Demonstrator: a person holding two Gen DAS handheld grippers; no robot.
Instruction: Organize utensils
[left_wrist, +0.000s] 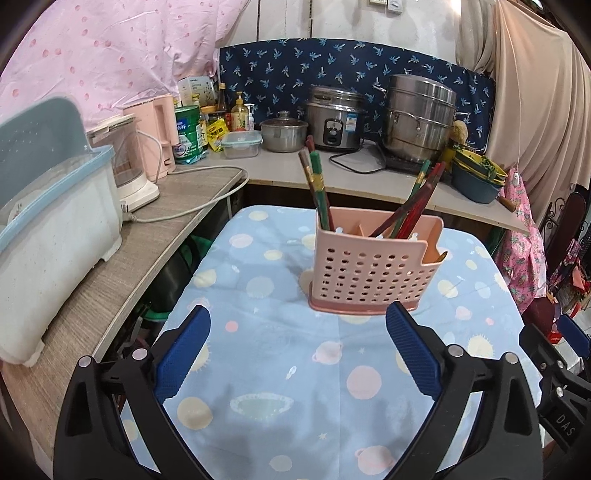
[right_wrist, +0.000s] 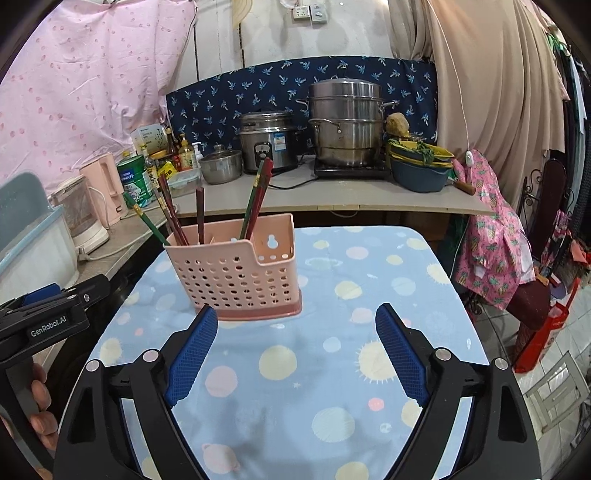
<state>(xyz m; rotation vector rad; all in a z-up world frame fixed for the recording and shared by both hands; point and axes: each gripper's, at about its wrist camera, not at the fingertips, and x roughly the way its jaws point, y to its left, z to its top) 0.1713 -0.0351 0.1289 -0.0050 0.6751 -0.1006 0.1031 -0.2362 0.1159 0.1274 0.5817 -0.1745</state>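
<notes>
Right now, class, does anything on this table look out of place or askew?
Nothing looks spilled or damaged. The pink holder stands upright on the patterned cloth, and the chopsticks sit inside it, merely leaning at different angles. Both the left claw and the right claw are open and hold nothing.

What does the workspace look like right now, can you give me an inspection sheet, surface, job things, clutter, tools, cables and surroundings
Surface: table under a blue planet-print cloth, nothing loose seen on it.
Job's things: pink perforated utensil holder upright on the cloth; red and green chopsticks stand in its compartments, leaning apart.
Clutter: nothing seen on the cloth.
Tools: left tool open, empty, short of the holder; right tool open, empty, also short of it.
Cables: white cord across the side counter; black cord by the rice cooker.
Surroundings: steel steamer pot, stacked bowls, pink kettle, hanging cloths.
</notes>
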